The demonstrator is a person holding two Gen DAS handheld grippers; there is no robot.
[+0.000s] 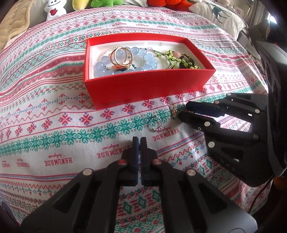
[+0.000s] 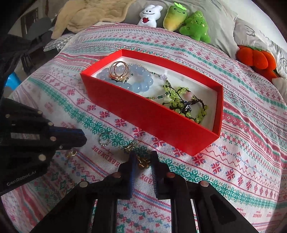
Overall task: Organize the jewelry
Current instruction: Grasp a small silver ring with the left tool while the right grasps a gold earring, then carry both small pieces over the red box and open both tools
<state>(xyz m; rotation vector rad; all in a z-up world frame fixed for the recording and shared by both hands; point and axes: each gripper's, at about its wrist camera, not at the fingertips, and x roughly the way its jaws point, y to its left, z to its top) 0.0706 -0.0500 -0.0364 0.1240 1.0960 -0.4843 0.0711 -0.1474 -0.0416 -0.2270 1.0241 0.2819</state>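
Two wrist cameras, low over the bed

Each looks forward along its own fingers, close above the patterned cloth; the left faces the red box squarely, the right obliquely, and both share box and cloth.

My work surface is a bed under a patterned bedspread banded in red, teal and white. Along its far edge I see a white bunny plush, two green plushes, an orange plush, grey pillows and a beige quilted blanket. Daylight is soft.
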